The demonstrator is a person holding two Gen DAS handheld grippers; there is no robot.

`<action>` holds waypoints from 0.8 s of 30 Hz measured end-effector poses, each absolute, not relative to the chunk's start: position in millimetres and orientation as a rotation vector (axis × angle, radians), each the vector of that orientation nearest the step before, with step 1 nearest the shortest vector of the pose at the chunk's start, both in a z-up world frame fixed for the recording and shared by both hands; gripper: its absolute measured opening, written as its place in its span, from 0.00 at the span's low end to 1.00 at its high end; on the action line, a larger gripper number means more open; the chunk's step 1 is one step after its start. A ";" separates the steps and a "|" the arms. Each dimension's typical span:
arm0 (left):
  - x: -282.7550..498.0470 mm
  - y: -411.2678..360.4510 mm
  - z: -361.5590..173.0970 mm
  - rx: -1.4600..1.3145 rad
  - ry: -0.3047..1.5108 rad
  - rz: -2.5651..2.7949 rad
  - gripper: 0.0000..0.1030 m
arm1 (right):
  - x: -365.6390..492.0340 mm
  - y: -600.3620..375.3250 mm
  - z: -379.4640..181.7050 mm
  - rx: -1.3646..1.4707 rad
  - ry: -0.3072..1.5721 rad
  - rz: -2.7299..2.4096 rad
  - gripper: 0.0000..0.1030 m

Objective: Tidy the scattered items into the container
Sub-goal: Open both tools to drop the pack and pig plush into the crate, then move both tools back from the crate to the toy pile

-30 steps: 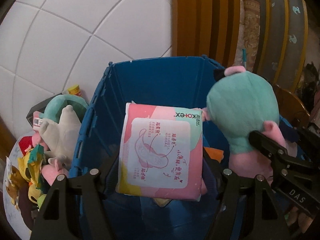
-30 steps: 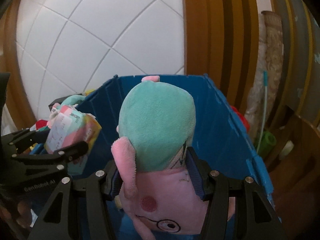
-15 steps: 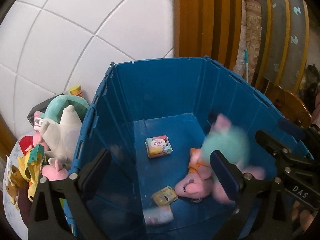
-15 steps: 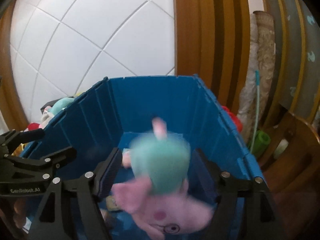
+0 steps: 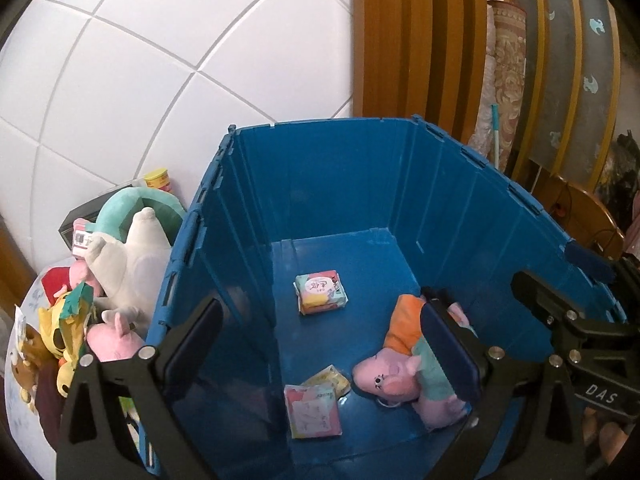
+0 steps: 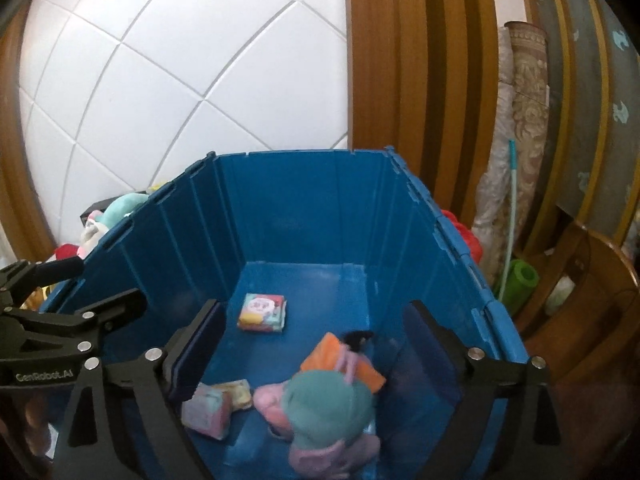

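- A release step is judged to be in hand: both grippers hover above the blue container (image 5: 360, 184), and nothing is held.
- The left gripper (image 5: 324, 344) is spread wide and empty; the right gripper (image 6: 316, 356) has its jaws opening, with nothing between them.
- On the container's floor lie the pink plush (image 5: 400, 372), a pink pack (image 5: 312, 410) beside it, and a second pack (image 5: 320, 293) nearer the far wall.
- More plush toys (image 5: 120, 264) are piled outside the container's left wall.
- Next, one gripper would likely need to be carried over that wall and lowered onto a toy.

Left gripper (image 5: 320, 344), right gripper (image 6: 316, 344): black frames, silver screws, dark blue jaws, white lettering
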State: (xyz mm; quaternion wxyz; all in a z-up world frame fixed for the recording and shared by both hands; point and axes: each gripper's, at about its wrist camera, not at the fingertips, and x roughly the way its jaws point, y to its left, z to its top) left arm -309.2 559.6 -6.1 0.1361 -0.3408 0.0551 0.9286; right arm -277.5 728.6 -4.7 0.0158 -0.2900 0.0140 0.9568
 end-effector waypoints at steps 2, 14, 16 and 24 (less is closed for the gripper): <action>-306.6 558.9 -6.0 -0.985 0.162 2.691 0.98 | -275.5 727.5 -4.5 -0.903 0.047 2.975 0.92; -269.5 528.3 8.8 -0.922 0.157 2.744 0.98 | -259.0 723.3 -1.3 -0.882 0.089 2.958 1.00; -262.8 515.3 10.9 -0.912 0.148 2.773 0.98 | -256.1 717.9 -0.4 -0.880 0.089 2.968 1.00; -237.5 445.2 11.5 -0.937 0.071 2.871 0.98 | -242.4 659.8 7.4 -0.883 0.047 3.058 1.00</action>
